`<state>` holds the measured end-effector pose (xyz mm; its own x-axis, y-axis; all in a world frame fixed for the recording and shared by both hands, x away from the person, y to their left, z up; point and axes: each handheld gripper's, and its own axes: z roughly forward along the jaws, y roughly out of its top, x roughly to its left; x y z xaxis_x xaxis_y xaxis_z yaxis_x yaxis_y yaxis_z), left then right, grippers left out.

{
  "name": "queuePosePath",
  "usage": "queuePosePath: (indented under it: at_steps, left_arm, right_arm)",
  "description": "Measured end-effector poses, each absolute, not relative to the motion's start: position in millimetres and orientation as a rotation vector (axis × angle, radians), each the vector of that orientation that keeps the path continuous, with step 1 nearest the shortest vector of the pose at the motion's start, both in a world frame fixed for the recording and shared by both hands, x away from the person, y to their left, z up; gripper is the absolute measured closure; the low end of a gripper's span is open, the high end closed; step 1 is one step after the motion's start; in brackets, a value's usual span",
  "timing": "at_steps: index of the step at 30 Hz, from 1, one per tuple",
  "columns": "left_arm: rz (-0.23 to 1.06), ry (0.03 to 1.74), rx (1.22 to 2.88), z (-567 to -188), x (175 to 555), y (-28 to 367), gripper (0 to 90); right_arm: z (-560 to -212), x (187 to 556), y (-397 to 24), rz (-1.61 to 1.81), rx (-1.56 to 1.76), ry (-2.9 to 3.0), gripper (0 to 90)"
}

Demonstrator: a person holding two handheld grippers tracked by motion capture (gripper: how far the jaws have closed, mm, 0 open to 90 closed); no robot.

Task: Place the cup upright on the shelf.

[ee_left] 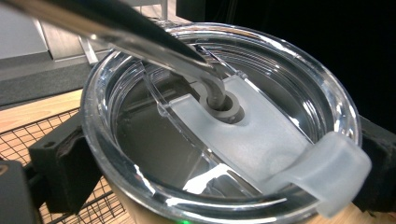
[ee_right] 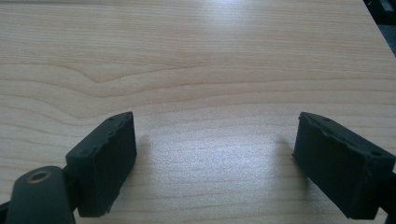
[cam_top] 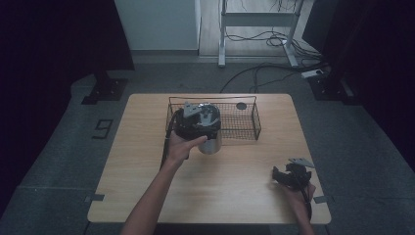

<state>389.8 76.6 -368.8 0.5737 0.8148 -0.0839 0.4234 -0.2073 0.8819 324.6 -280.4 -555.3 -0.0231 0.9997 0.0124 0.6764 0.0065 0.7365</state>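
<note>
A steel tumbler [cam_top: 211,144] with a clear lid [ee_left: 243,79] and a bent metal straw [ee_left: 140,39] through the lid's slider stands at the near left corner of the wire basket [cam_top: 240,123]. My left gripper [cam_top: 198,122] comes at it from the left; in the left gripper view its jaws sit against both sides of the cup just under the lid, so the left gripper [ee_left: 219,168] is shut on the tumbler. I cannot tell whether the cup rests on the table. My right gripper [cam_top: 288,175] lies low at the table's near right, and the right gripper [ee_right: 215,135] is open over bare wood.
The black wire basket holds a small dark round thing [cam_top: 241,105] at its far side. The light wooden table [cam_top: 147,161] has its right edge close to my right hand. Cables and a desk frame [cam_top: 259,29] lie on the floor beyond.
</note>
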Motion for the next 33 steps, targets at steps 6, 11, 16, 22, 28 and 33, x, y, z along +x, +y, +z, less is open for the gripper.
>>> queuePosePath:
  at_steps: [6, 11, 16, 22, 28, 33]
  left_arm:
    - [0.495, 1.021, 1.827, -370, 395, 76, 3.7]
    - [0.496, 1.021, 1.829, -370, 397, 76, 3.8]
    - [0.502, 1.012, 1.827, -364, 398, 73, 3.8]
    - [0.508, 1.005, 1.822, -359, 400, 71, 3.8]
    - [0.507, 1.005, 1.815, -354, 407, 67, 3.8]
    - [0.511, 1.000, 1.817, -351, 410, 65, 3.8]
  right_arm:
    - [-555, 325, -280, 0.785, 1.722, 1.750, 12.8]
    - [-555, 325, -280, 0.785, 1.722, 1.750, 12.8]
    - [-555, 325, -280, 0.784, 1.723, 1.750, 12.9]
    - [-555, 325, -280, 0.783, 1.723, 1.754, 12.8]
    - [-555, 325, -280, 0.783, 1.723, 1.753, 12.8]
    - [-555, 325, -280, 0.783, 1.723, 1.754, 12.8]
